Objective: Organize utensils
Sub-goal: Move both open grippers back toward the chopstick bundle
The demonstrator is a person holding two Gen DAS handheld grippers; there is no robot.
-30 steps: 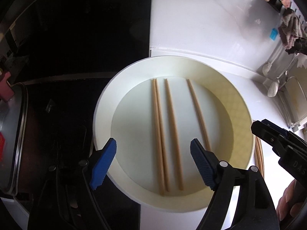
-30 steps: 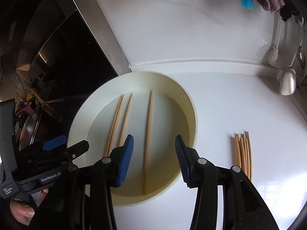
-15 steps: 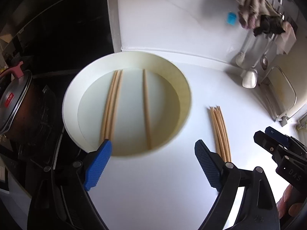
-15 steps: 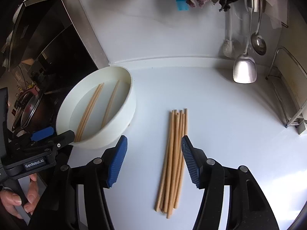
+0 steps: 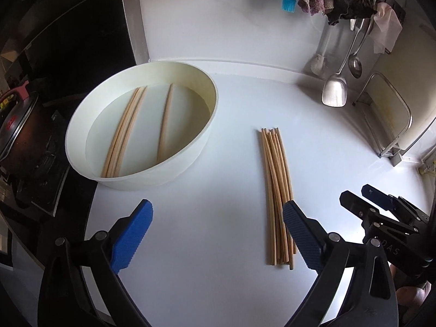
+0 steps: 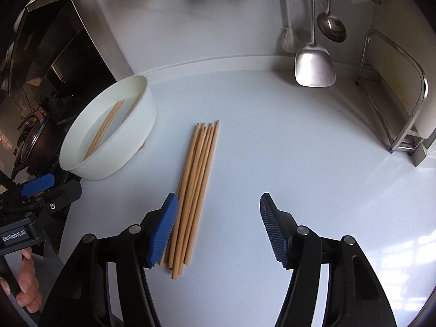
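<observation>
**Both grippers empty, chopsticks split between basin and counter**

The white countertop (image 5: 218,245) takes up most of both views. At its left edge, next to the dark stove, sits a round white basin (image 5: 207,133) with three wooden chopsticks in the basin (image 5: 128,128): two pressed together, one apart. To its right, clear of the basin wall, a bundle of chopsticks (image 6: 194,190) lies flat on the counter, tips pointing toward the back wall. A metal spatula (image 6: 313,64) and ladle (image 6: 331,28) hang at the back right.

The left gripper (image 5: 215,237) is spread wide with nothing between its blue pads; its jaws have just been opening. The right gripper (image 6: 216,229) is partly spread, also just opening, holding nothing, its left pad overlapping the bundle's near end.
</observation>
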